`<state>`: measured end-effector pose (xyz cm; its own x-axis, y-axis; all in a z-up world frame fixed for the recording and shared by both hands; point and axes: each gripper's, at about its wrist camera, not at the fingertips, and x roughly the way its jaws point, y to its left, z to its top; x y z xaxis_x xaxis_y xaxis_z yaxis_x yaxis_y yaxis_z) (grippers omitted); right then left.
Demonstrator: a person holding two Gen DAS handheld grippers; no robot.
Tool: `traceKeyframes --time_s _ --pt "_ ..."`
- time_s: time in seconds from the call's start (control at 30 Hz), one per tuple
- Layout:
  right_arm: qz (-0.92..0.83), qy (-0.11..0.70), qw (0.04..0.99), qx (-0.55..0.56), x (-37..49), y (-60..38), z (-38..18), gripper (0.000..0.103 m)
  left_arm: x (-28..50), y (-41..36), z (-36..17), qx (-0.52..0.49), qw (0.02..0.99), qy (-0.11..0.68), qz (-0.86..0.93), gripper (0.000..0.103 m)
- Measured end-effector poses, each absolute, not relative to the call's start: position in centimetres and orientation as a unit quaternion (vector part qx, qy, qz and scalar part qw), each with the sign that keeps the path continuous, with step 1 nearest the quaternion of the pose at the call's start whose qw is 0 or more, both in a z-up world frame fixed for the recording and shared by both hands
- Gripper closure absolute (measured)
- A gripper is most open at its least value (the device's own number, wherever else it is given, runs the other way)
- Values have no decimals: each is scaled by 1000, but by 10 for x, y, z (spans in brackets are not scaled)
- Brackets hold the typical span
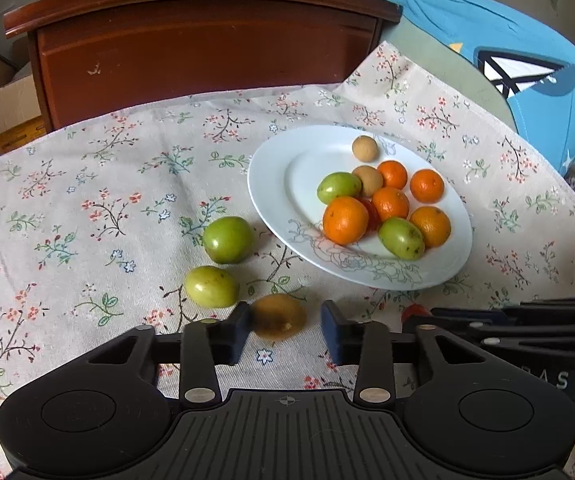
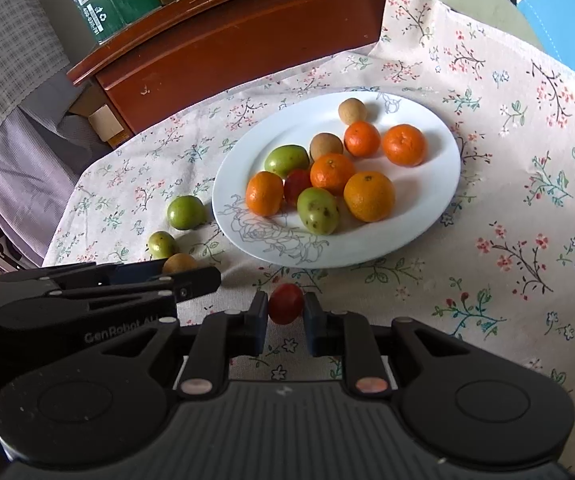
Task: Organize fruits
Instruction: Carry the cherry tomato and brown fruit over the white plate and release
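Brown-yellow and slightly blurred, the small round fruit (image 1: 277, 316) lies on the floral cloth (image 1: 87, 220) of the bench, between the fingers of the left gripper (image 1: 285, 322). It sits off-centre. The left pad (image 1: 241, 330) meets its flank, while the right pad (image 1: 333, 334) stands just clear, with a sliver of cloth showing between them. We therefore read these fingers as narrow around the fruit, with the grip not yet made on both sides. The fruit is near-round, so no long axis constrains the closing direction.

The right gripper (image 2: 285, 308) has its fingers clamped on a small red fruit (image 2: 285, 303), one pad on each side.

The white plate (image 1: 263, 184) holds oranges, two green fruits, a red fruit and two tan ones. From the left fingers it lies ahead and to the right. From the right fingers it lies almost straight ahead, with its near rim (image 2: 287, 260) closer.

We judge the right hand the better placed to deliver first. The left must cross rightward towards the right hand's line, so the two could crowd each other.

Two green fruits (image 1: 227, 240) (image 1: 210, 286) remain on the cloth, ahead and left of the left fingers and nearer that hand.
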<state>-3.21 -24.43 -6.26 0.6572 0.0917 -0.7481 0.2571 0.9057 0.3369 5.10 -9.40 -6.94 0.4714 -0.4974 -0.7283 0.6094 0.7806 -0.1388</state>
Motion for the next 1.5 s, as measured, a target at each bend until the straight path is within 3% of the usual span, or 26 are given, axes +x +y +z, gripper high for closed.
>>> traceKeyframes --time_s 0.9,1.5 --pt "-21 336 912 233 -29 -251 -20 84 46 -81 -11 54 894 307 -321 76" --pt "-26 298 929 218 14 -286 9 84 87 -91 -6 -23 885 324 -333 76"
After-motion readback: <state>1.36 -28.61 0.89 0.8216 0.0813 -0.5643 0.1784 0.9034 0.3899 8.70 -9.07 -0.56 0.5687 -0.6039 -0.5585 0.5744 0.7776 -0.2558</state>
